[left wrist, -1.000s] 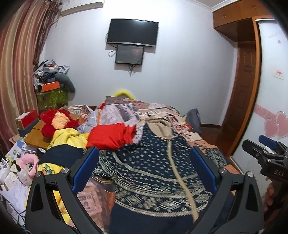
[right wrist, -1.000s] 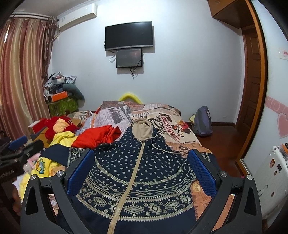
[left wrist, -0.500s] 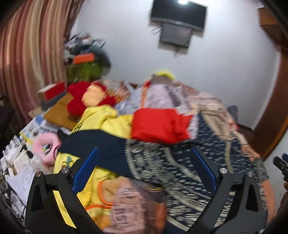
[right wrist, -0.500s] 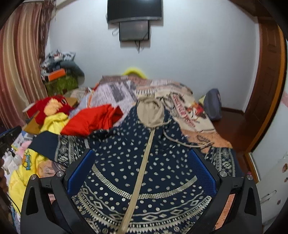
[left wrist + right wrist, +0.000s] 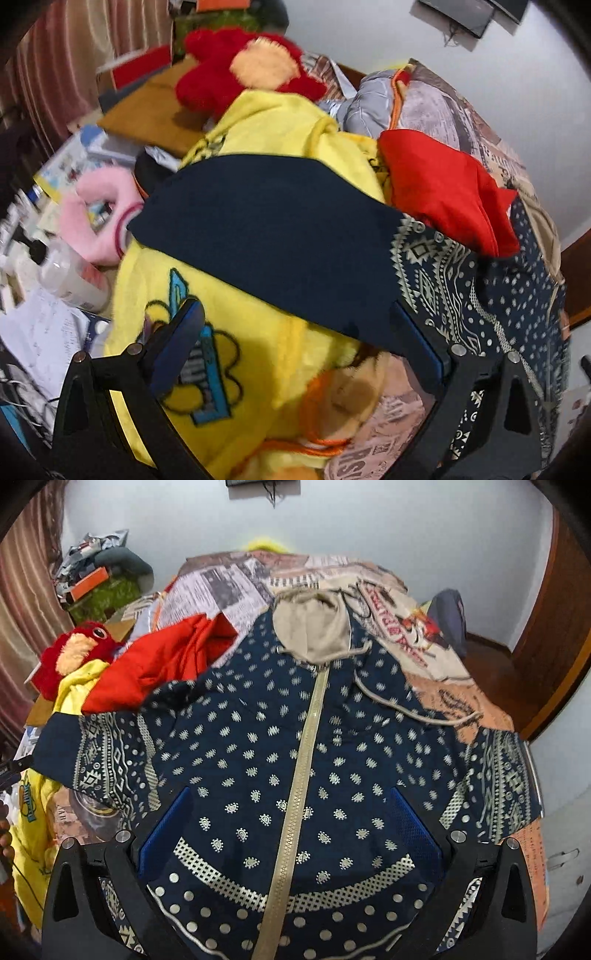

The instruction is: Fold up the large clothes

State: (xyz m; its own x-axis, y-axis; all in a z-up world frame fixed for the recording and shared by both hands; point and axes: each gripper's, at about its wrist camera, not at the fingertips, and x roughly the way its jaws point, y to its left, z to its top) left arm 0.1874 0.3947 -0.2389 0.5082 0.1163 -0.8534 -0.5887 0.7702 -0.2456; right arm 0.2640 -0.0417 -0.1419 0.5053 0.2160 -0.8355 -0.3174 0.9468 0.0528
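A large navy hooded jacket [image 5: 280, 746] with a cream pattern, cream zip and beige hood [image 5: 314, 624] lies spread face up on the bed. My right gripper [image 5: 291, 812] is open, just above its lower front, straddling the zip. My left gripper [image 5: 295, 332] is open over the jacket's left sleeve [image 5: 277, 240], whose plain navy cuff end lies on a yellow garment [image 5: 240, 350]. Neither gripper holds anything.
A red garment [image 5: 162, 664] lies on the jacket's left shoulder. A red plush toy [image 5: 240, 74], a pink plush [image 5: 92, 218], a bottle [image 5: 70, 277] and papers crowd the table at left. A printed bedspread [image 5: 236, 587] covers the bed. A wooden door [image 5: 554, 635] stands at right.
Both grippers have dropped and tilted down toward the bed. The left one swung left over the sleeve and yellow garment. The right one moved closer over the jacket's front.
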